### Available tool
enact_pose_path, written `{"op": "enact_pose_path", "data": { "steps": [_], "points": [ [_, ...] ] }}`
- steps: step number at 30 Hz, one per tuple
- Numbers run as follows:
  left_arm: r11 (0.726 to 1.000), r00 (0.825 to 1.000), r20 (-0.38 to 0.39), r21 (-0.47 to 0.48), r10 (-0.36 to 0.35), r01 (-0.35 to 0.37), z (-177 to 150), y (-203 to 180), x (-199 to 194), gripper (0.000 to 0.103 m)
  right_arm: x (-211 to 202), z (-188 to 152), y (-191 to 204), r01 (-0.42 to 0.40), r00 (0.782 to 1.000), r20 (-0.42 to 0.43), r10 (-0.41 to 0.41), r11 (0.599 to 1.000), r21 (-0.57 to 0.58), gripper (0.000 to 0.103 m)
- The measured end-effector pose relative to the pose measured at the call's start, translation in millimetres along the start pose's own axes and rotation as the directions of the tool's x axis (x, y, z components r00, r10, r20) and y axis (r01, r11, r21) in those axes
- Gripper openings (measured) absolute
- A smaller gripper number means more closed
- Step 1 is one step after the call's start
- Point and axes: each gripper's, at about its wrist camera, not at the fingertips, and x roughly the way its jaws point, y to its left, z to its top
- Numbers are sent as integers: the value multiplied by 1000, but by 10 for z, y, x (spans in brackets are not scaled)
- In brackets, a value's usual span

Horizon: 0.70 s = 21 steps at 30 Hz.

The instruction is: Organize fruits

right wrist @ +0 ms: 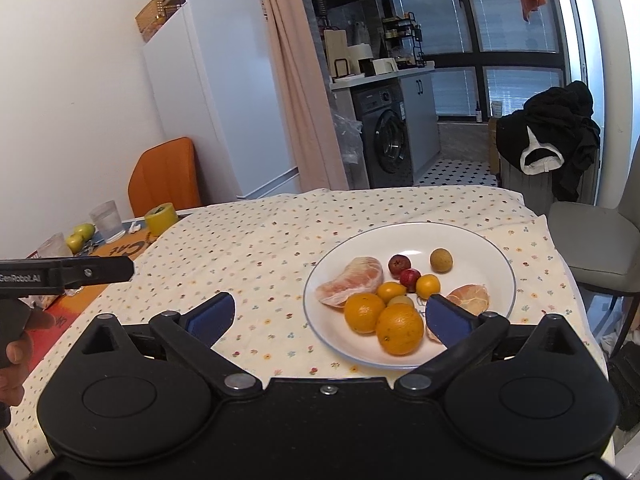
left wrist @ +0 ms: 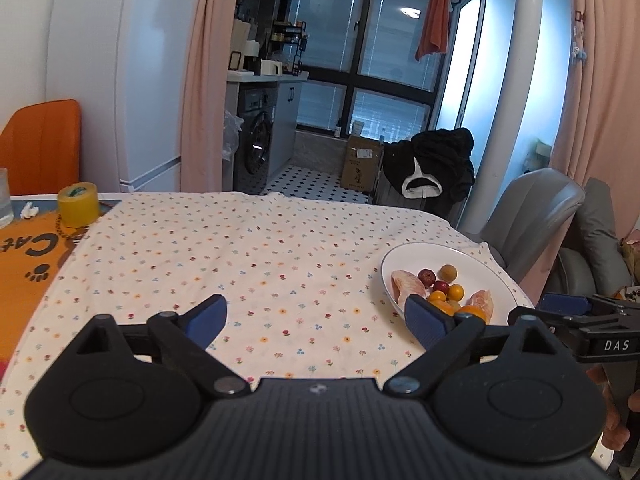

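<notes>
A white plate [right wrist: 472, 240] sits on the flowered tablecloth and holds mixed fruit: two oranges [right wrist: 399, 328], two peeled pomelo pieces [right wrist: 352, 280], small kumquats [right wrist: 428, 286], two red jujubes [right wrist: 400, 264] and a brown longan [right wrist: 441, 260]. My right gripper [right wrist: 328, 316] hovers open just before the plate's near rim, its right finger over the plate's edge, nothing held. My left gripper [left wrist: 316, 320] is open and empty over the cloth, left of the same plate [left wrist: 472, 264]. In the left wrist view, its right finger hides part of the fruit.
A yellow tape roll [left wrist: 78, 204], a glass [right wrist: 106, 220] and two green fruits [right wrist: 80, 236] stand on the orange mat at the table's left. An orange chair [right wrist: 166, 176] is behind, a grey chair [right wrist: 592, 240] at the right. A hand [right wrist: 16, 344] holds the left gripper.
</notes>
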Motion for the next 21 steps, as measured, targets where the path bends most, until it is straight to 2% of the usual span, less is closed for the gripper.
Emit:
{"op": "enact_pose_path", "data": {
  "steps": [6,12,21],
  "points": [
    [999,999,26,6,41,-41,4,10,-258,103,-134,-2,110,-25,1000,-5,25,1000,0,103],
    [996,996,5,18,88,-88,-3,-18,-475,103,-280,-16,198,-36,999,-15,36,999,9,103],
    [994,994,29,15,107,-107,-19,-18,-896,103,-541,-14,418,-61,998,-35,60,998,-22,103]
  ]
}}
